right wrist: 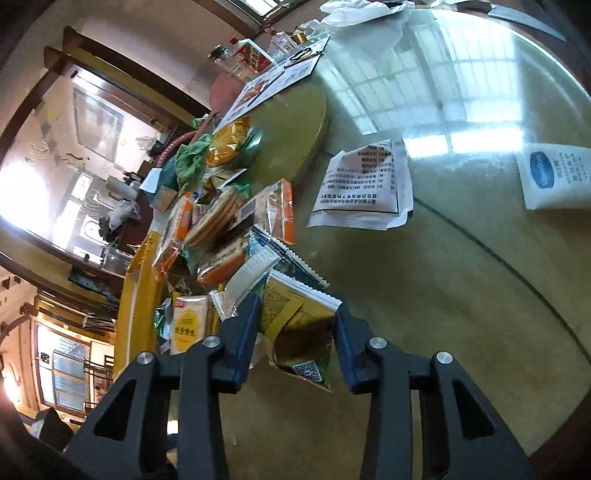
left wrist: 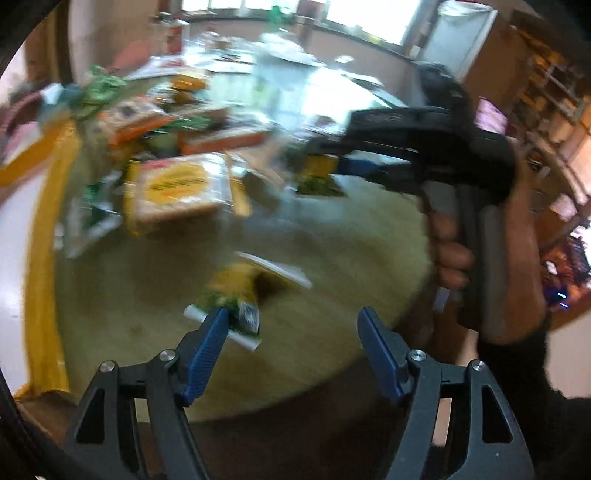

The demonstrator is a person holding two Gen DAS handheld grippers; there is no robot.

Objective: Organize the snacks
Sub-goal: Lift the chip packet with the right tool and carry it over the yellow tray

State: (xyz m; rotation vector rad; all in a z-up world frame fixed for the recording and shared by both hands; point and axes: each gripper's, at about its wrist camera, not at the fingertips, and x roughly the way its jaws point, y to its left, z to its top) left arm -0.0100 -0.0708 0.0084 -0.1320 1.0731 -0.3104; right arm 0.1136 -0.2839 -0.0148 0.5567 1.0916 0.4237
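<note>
In the blurred left wrist view my left gripper [left wrist: 293,321] is open above the round glass-topped table [left wrist: 332,236]. A small yellow-green snack packet [left wrist: 236,299] lies just beyond its left fingertip [left wrist: 218,321]. The right gripper [left wrist: 343,162] reaches in from the right, held by a hand, at a yellow-green packet [left wrist: 317,173]. In the right wrist view my right gripper [right wrist: 297,314] has its blue fingers on both sides of a yellow-green snack packet [right wrist: 295,325]. A pile of cracker and biscuit packs [right wrist: 221,221] lies to the left.
A white printed sachet [right wrist: 365,184] and a white pouch with a blue logo [right wrist: 554,177] lie on the glass. A yellow cloth edge [right wrist: 136,280] borders the pile. Bottles, papers and a crumpled bag [right wrist: 351,11] stand at the far side.
</note>
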